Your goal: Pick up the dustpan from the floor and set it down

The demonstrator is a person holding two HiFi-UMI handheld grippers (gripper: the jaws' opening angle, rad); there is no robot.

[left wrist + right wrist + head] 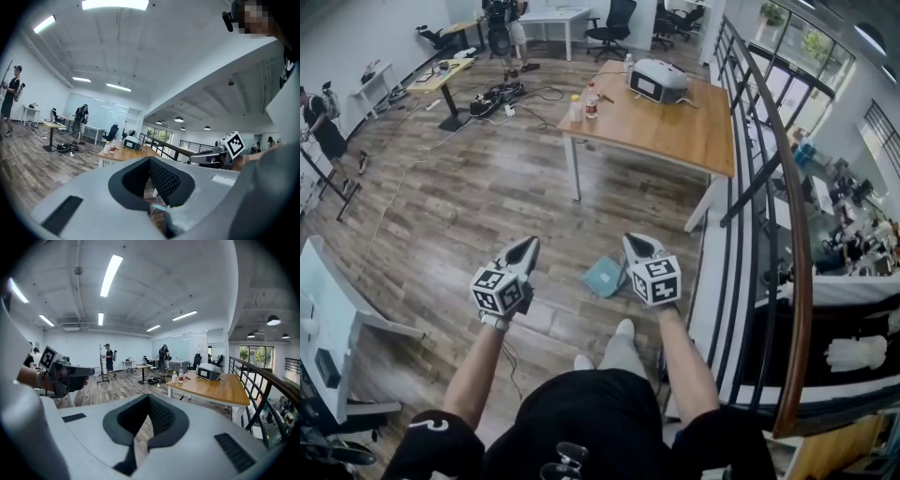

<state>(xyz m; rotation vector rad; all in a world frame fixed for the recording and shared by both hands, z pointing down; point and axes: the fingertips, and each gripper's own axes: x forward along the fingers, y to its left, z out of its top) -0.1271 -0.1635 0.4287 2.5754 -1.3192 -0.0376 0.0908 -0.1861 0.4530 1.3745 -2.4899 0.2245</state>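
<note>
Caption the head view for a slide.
Left gripper and right gripper, both shut, held above the teal dustpan on the floor.

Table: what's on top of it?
A grey machine sits at the far end of the table, and two bottles stand near its left corner. Whatever lies behind the machine is hidden.

Open floor (459, 206) lay wide to the left. A railing (804, 281) closed off the right, and the wooden surface (675, 127) stood far ahead.
</note>
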